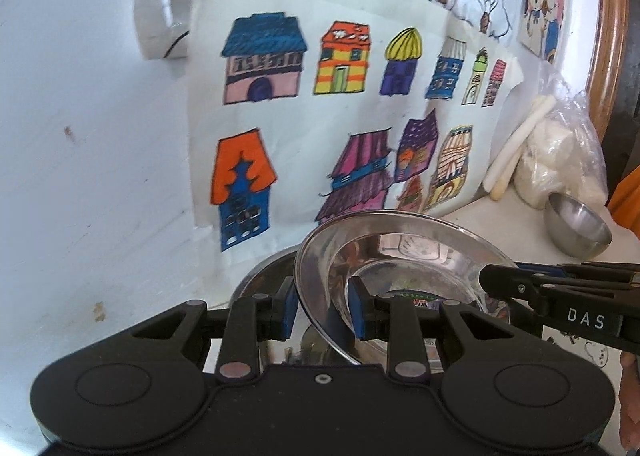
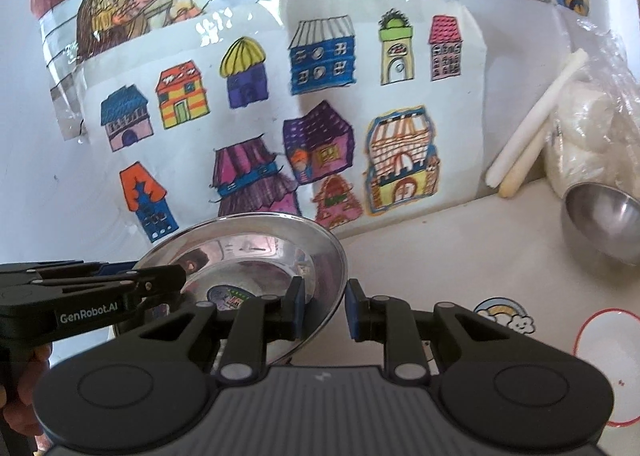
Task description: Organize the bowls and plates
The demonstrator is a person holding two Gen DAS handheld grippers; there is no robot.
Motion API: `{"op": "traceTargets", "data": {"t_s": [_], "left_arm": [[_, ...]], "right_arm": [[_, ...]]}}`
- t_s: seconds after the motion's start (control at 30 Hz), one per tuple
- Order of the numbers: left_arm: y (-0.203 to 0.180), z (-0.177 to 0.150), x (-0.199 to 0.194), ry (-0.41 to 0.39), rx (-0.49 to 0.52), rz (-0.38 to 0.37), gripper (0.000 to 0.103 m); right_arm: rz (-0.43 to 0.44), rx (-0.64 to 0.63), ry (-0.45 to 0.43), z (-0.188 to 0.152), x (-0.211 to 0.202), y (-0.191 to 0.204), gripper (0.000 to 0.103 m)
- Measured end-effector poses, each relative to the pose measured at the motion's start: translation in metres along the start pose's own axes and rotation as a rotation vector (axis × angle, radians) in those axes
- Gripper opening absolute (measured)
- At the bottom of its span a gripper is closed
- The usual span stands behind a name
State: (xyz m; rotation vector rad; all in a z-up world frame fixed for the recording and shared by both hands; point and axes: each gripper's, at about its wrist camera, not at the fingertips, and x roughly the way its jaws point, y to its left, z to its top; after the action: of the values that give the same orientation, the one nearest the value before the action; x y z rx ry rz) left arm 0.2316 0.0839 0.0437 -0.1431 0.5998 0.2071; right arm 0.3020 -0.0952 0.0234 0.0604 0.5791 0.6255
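- A shiny steel plate rides above the desk, carried between two hand-held claws, its bowl-side tipped toward the cameras and a round printed sticker showing at its centre.
- The left claw clamps the plate's rim at about 8 o'clock in the left wrist view, blue pads on either face of the thin edge.
- The right claw grips the opposite rim, at about 4 o'clock of the plate in the right wrist view, its jaws likewise closed on the metal.
- A small steel bowl lies tipped at 3 o'clock, beside a clear bag of white lumps and two pale sticks leaning on the wall.
- Children's drawings of houses cover the wall at 12 o'clock.
- A second metal dish peeks out below the plate in the left view, possibly its landing spot.
- Risk, as judged: both grips hold only a slim, slick rim, so uneven hand movement could twist the plate free or clang it onto the dish beneath.
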Motion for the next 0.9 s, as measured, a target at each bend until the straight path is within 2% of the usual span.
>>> {"op": "traceTargets", "data": {"t_s": [0.9], "left_arm": [[0.018,-0.015,0.009,0.030,0.003,0.050,0.029]], "right_arm": [[0.006,-0.060,0.037,-0.010,0.016,0.019,0.026]]}}
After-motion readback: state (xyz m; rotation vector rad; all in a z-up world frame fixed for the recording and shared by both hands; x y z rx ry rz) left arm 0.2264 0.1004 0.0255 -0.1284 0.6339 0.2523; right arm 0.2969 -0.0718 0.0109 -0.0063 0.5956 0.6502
